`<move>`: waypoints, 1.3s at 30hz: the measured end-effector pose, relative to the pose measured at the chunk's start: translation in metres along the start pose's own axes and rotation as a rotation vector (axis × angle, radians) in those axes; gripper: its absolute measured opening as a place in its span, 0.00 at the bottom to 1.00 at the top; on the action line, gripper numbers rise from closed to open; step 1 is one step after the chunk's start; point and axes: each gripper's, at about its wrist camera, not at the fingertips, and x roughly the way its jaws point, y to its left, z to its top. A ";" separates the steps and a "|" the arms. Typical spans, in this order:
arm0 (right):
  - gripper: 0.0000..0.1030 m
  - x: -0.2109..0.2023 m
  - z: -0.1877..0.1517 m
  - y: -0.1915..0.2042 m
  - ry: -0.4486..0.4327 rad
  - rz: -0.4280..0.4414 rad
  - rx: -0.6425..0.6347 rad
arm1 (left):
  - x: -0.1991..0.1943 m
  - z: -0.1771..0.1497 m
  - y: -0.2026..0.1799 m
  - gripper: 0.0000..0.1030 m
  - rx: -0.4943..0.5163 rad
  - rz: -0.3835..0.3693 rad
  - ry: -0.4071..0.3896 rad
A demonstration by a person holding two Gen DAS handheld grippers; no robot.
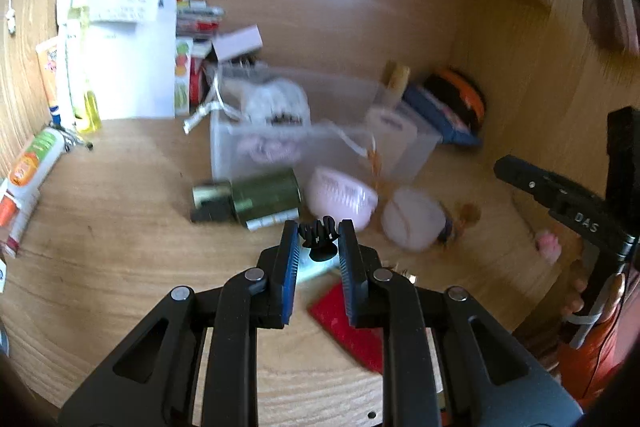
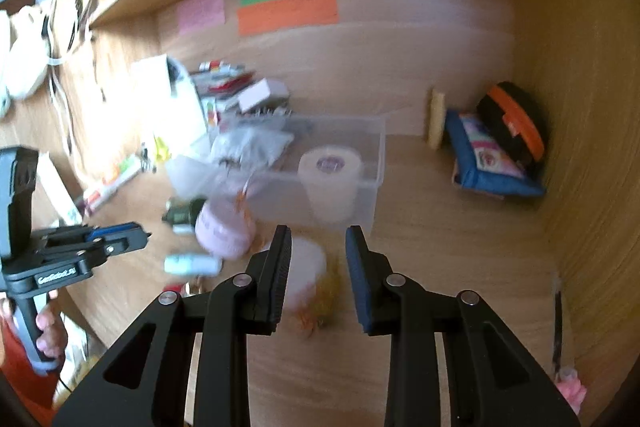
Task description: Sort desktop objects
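Observation:
My left gripper (image 1: 319, 233) is shut on a small black hair claw clip (image 1: 319, 239) and holds it above the wooden desk, in front of a clear plastic bin (image 1: 340, 95). The left gripper also shows at the left of the right wrist view (image 2: 140, 233). My right gripper (image 2: 318, 239) is open and empty, above a pale pink round pouch (image 2: 306, 273) with a yellow tassel (image 2: 324, 303). The bin (image 2: 372, 163) holds a white tape roll (image 2: 330, 183), a mesh bag (image 2: 248, 145) and a pink scrunchie (image 1: 268, 149).
A green tin (image 1: 264, 197), a pink comb (image 1: 342, 197) and the pouch (image 1: 412, 219) lie before the bin. A red card (image 1: 348, 327) lies under my left gripper. A white paper bag (image 1: 128, 67), tubes (image 1: 34, 163) and boxes stand left. A blue pad (image 2: 488, 155) and black-orange case (image 2: 516, 123) sit back right.

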 end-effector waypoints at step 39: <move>0.17 0.067 -0.052 -0.035 0.314 -0.036 -0.075 | 0.044 0.045 0.002 0.18 0.006 -0.072 0.016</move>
